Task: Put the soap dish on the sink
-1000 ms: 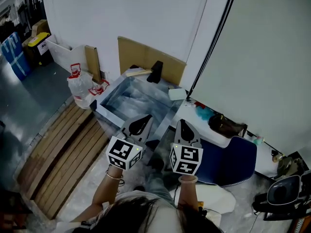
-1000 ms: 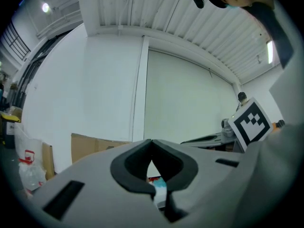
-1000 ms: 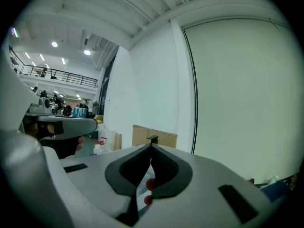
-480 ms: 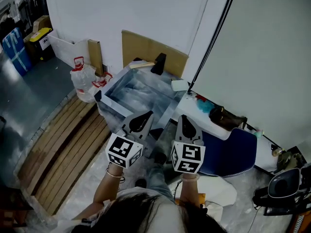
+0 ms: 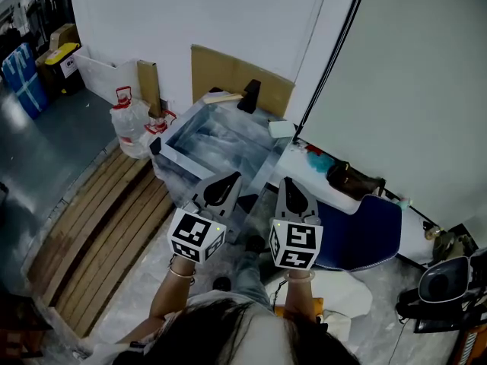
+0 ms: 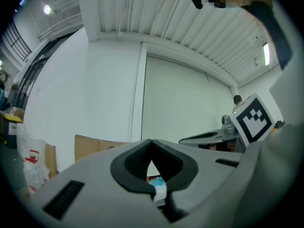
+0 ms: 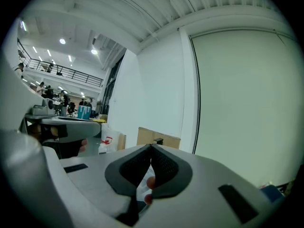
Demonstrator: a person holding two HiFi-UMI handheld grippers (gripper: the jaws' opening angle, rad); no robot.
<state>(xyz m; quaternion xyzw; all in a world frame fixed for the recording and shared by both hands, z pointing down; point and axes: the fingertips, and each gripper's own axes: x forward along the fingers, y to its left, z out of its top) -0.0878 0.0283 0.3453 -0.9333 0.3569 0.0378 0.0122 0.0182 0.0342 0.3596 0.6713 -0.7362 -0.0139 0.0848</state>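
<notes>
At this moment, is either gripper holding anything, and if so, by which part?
Nothing is held. The grey left gripper and the grey right gripper each have their jaws closed tip to tip, with nothing between them.

Clutter around the work corner
A slatted wooden pallet (image 5: 99, 234) lies on the floor at the left, and near its far end stands a clear plastic jug (image 5: 128, 124) with red fittings, just beside a white carton (image 5: 106, 74). A cardboard sheet (image 5: 228, 78) leans upright against the white wall, a blue crate (image 5: 17, 71) sits far left, and a blue chair (image 5: 365, 238) at the right
</notes>
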